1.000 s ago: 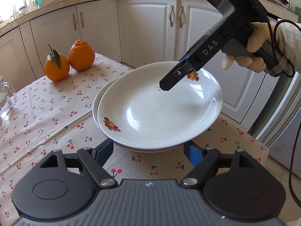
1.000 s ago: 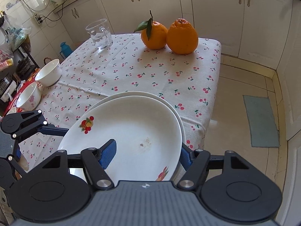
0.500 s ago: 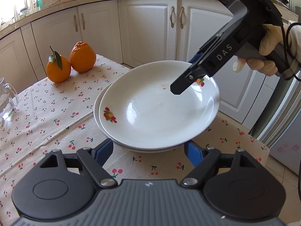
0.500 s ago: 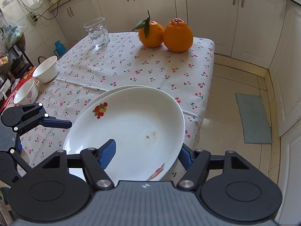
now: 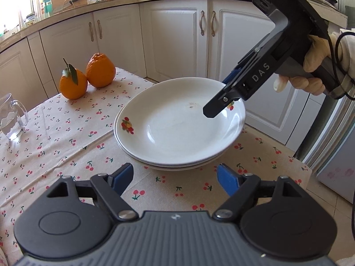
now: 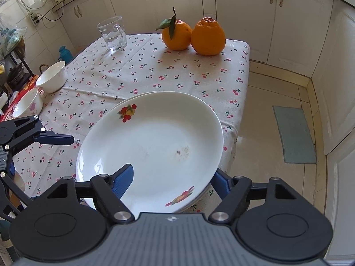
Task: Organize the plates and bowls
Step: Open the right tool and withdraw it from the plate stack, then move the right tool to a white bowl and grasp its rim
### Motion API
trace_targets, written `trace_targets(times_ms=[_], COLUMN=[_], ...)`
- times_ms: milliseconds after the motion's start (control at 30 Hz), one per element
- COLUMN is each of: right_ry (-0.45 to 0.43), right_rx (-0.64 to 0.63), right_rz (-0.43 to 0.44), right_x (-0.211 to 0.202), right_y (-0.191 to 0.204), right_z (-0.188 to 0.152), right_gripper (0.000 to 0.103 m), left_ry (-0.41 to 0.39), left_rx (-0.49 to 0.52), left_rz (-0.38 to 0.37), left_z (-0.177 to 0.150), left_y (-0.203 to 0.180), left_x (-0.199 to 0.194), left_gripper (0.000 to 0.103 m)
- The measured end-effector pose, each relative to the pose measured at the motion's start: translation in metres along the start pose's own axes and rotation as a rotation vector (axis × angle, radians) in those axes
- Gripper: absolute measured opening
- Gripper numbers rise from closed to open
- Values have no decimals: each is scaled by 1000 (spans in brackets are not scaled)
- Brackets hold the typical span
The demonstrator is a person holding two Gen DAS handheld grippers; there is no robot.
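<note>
Two white plates with fruit prints are stacked at the table's corner; the top plate (image 5: 177,128) (image 6: 155,146) lies on the lower plate (image 5: 137,157). My right gripper (image 6: 172,180) (image 5: 224,97) has its blue pads wide apart astride the top plate's near rim, one finger over the plate, the other beyond the rim. My left gripper (image 5: 175,178) is open and empty just in front of the stack, its finger (image 6: 55,138) seen at the left of the right wrist view. Two white bowls (image 6: 52,79) (image 6: 27,105) stand at the table's left edge.
Two oranges (image 5: 87,77) (image 6: 193,35) sit at the far corner of the cherry-print tablecloth (image 5: 55,137). A glass mug (image 5: 11,119) (image 6: 113,33) stands near them. White cabinets (image 5: 177,37) line the walls. A green mat (image 6: 292,133) lies on the floor.
The top plate has come down level onto the lower plate. My right gripper has drawn back toward the plate's rim, and my left gripper has backed slightly away from the stack.
</note>
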State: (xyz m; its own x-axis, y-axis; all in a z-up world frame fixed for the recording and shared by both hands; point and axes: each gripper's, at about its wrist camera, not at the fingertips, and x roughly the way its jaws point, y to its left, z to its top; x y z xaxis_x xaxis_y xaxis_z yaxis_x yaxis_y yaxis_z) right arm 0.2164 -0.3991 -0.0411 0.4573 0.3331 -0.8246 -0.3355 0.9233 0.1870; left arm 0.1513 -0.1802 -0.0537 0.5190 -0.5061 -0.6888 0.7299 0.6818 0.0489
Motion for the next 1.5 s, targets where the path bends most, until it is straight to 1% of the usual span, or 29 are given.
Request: trace_targets(times_ms=[67,100,133,233,300,467,633,733,767,833,933,1033,1200,1300,1500], right_ry=[6,11,10,-26,-48,-110,-161,-206,-221,-235,-215,-203,-226,-230,-219], right_rx=[8,13,19,29,46,92,78,35,24,12,-18,-75,-196,-246,-328], right_rz=[-10,-19,-30,-29,-58,-151,-263,-294,-297,-271,-250,-252,-277,-292,-255], right_x=[0,0,-1,-9,-15,-27,-35,-37,-37,-37,-34,-33,-30,-24,-6], right_y=[1,2,3,11,19,45,83,107,114,127,149,175,222,247,292], right_z=[-2,-4,-7,-16,-23,-37,-43,-44,-43,-40,-32,-25,-16,-11,-6], right_gripper=[82,86,91,101,103,103,103,103,103,103,103,103,103,103,103], left_ry=[-6,-9,-13,-30,-39,-65,-94,-116,-121,-133,-149,-157,-172,-173,-161], left_rx=[0,-1,-2,0,-1,-25,-55,-70,-74,-80,-93,-109,-131,-156,-191], left_rz=[2,5,6,13,20,21,51,67,72,95,131,166,235,269,352], left_z=[-1,-2,-2,-6,-8,-16,-24,-30,-32,-37,-47,-58,-82,-98,-129], left_y=[-1,-1,-1,-1,0,3,9,12,13,17,23,31,45,55,76], left_x=[-2,-4,-5,-11,-15,-30,-50,-66,-71,-81,-97,-112,-140,-155,-184], left_gripper=[83,84,87,88,89,91,91,91,91,92,92,93,93,93,93])
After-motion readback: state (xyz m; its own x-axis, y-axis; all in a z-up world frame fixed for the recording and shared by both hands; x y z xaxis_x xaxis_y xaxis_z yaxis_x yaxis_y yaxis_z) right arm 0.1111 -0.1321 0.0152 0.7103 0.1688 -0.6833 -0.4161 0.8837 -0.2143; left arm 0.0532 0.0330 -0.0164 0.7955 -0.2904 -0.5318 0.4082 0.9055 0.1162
